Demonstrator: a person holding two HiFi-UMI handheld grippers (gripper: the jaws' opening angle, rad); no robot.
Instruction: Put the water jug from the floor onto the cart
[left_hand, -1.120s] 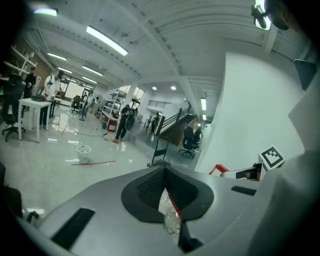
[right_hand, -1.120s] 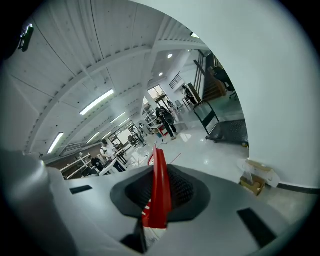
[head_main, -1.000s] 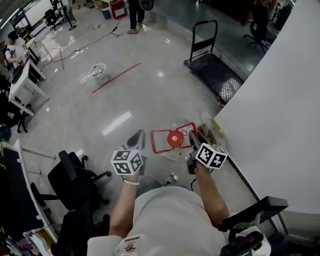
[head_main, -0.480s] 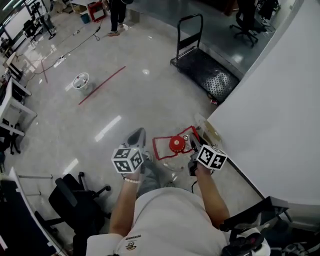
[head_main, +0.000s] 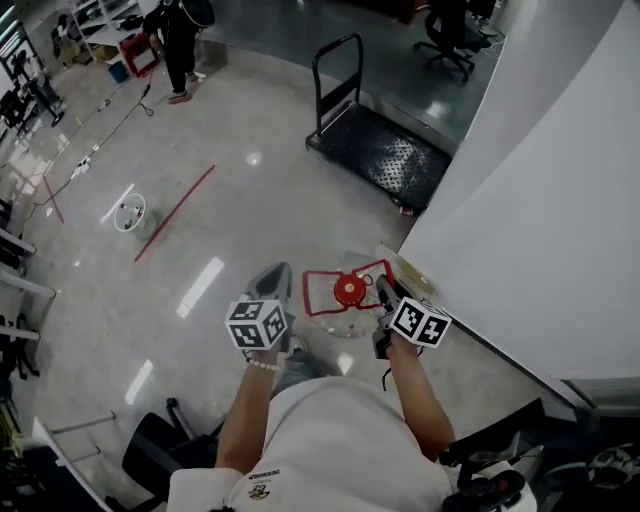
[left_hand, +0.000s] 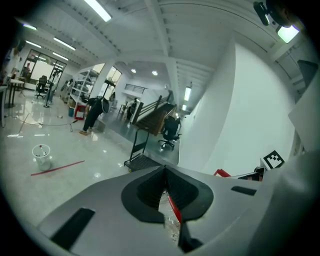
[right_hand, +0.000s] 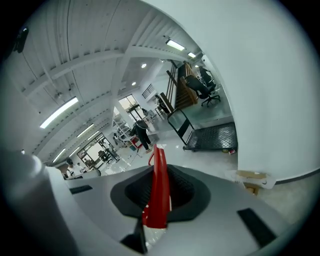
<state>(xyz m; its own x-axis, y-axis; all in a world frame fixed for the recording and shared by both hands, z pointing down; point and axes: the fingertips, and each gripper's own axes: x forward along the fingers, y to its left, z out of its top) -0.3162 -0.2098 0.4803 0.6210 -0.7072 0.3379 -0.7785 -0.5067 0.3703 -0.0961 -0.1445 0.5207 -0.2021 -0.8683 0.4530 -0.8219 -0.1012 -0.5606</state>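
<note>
Water jug handle sits clamped between right gripper jaws (left gripper too).

left gripper, right gripper, seemingly clamped

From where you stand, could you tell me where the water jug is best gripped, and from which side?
Grip the red handle frame atop the water jug, one gripper from each side: its thin bars fit the jaws, as the left gripper and right gripper show.

Floor is super glossy, jug looks like clear plastic, cart at 12 o'clock has a rough black deck
</note>
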